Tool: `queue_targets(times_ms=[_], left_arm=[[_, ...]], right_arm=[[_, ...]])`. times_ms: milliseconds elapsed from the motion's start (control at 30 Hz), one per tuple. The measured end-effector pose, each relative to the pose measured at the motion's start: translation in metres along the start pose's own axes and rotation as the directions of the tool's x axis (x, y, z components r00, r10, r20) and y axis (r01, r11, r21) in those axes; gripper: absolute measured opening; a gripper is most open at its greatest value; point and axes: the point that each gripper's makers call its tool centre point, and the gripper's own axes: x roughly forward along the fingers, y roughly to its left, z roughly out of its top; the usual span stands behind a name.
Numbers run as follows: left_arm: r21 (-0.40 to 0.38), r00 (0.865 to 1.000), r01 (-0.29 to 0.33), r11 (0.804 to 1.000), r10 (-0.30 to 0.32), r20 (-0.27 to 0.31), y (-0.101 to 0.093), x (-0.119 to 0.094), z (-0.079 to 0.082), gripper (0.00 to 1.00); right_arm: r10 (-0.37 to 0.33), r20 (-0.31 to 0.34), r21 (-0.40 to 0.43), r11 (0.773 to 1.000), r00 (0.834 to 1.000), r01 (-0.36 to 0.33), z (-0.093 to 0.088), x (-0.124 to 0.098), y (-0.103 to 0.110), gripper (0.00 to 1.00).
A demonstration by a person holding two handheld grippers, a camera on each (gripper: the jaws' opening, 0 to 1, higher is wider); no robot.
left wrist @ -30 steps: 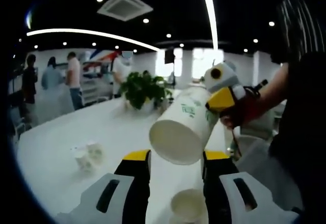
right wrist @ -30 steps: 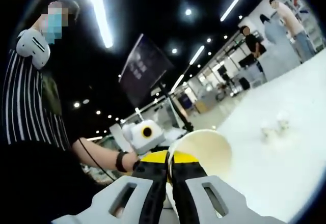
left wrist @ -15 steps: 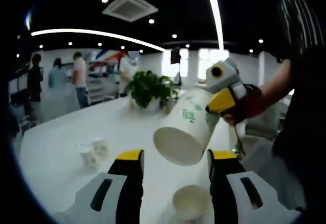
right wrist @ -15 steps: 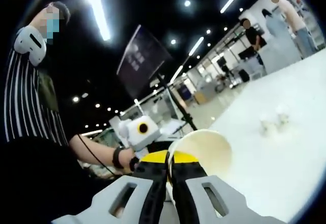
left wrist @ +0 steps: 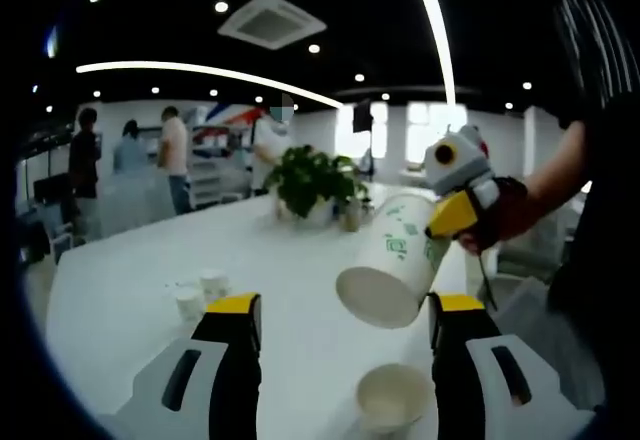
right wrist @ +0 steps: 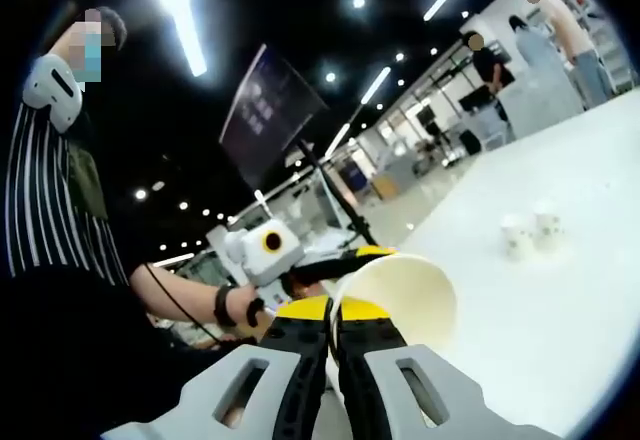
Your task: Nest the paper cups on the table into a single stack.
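The left tool (left wrist: 345,345) rose from the bottom of the left gripper view with its jaws wide apart and nothing between them. Between the jaws, low on the white table (left wrist: 130,290), stood an upright cup (left wrist: 392,396) with its mouth open. Above it the right tool (left wrist: 452,212) came in from the right, gripped in a hand (left wrist: 500,215), and held a tilted cup (left wrist: 395,260) by its rim in the air, its base facing the camera. Two small cups (left wrist: 200,292) stood side by side farther left on the table. A potted plant (left wrist: 312,182) stood at the far end, with people behind it.
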Motion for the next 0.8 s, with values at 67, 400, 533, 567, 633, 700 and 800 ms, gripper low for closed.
queue_targets(times_ms=[67,400,533,567,633,700,800], left_arm=[[0.003,1.000,-0.010,1.000,0.010,0.005,0.002,-0.002,0.000,0.70],[0.005,0.996,-0.087,0.996,0.087,0.029,0.018,-0.015,0.004,0.89],[-0.012,0.993,-0.111,0.994,0.112,0.046,0.025,-0.022,0.003,0.95],[-0.015,0.992,-0.116,0.993,0.117,0.043,0.026,-0.024,0.003,0.95],[-0.028,0.991,-0.129,0.991,0.130,0.038,0.029,-0.028,0.000,0.97],[-0.057,0.991,-0.130,0.990,0.132,0.036,0.030,-0.032,-0.003,0.98],[-0.053,0.989,-0.140,0.989,0.141,0.036,0.031,-0.036,-0.004,0.98]], right_arm=[[-0.008,0.000,-0.001,1.000,1.000,0.008,0.000,-0.001,-0.003,0.00],[-0.046,-0.037,-0.033,0.998,0.998,0.045,0.007,-0.002,-0.008,0.00],[-0.070,-0.093,-0.104,0.993,0.993,0.060,0.006,0.000,-0.008,0.00],[-0.074,-0.101,-0.116,0.991,0.992,0.062,0.006,0.000,-0.008,0.00],[-0.083,-0.134,-0.143,0.988,0.988,0.063,0.005,0.001,-0.008,0.00],[-0.113,-0.176,-0.174,0.981,0.978,0.082,0.002,0.001,-0.012,0.00],[-0.123,-0.215,-0.198,0.977,0.969,0.080,0.001,0.002,-0.011,0.00]])
